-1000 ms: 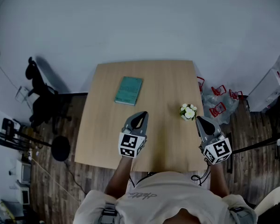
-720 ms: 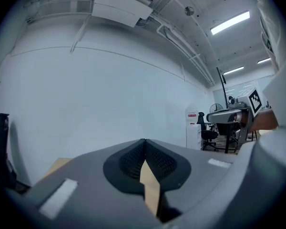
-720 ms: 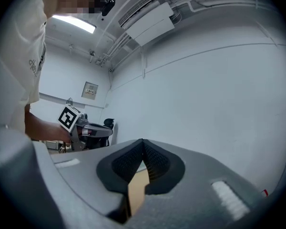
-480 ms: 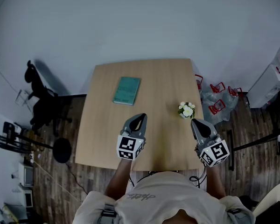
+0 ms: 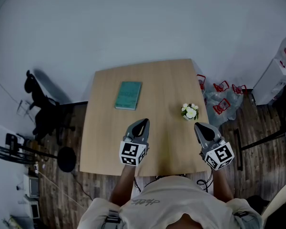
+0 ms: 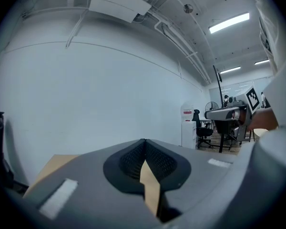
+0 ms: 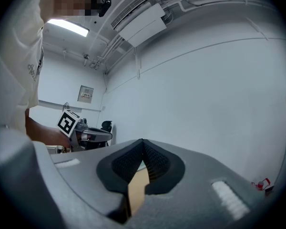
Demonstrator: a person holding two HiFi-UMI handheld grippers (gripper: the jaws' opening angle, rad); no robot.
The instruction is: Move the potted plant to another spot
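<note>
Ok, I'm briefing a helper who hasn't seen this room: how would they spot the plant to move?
Find the light wooden table by the pale wall. Near its right edge, just ahead of the right claw, sits the small potted plant. Its white flowers and green leaves set it apart from the only other item there, a flat teal book farther left.

The potted plant (image 5: 190, 112) is a small cluster of white blooms with green leaves; seen from steeply above, the blooms cover most of the pot, so the pot's colour and shape cannot be determined. It stands upright and free on the light wooden table (image 5: 157, 87), on the right side, close to the right edge and roughly midway between the far and near edges; nothing touches it.
</note>
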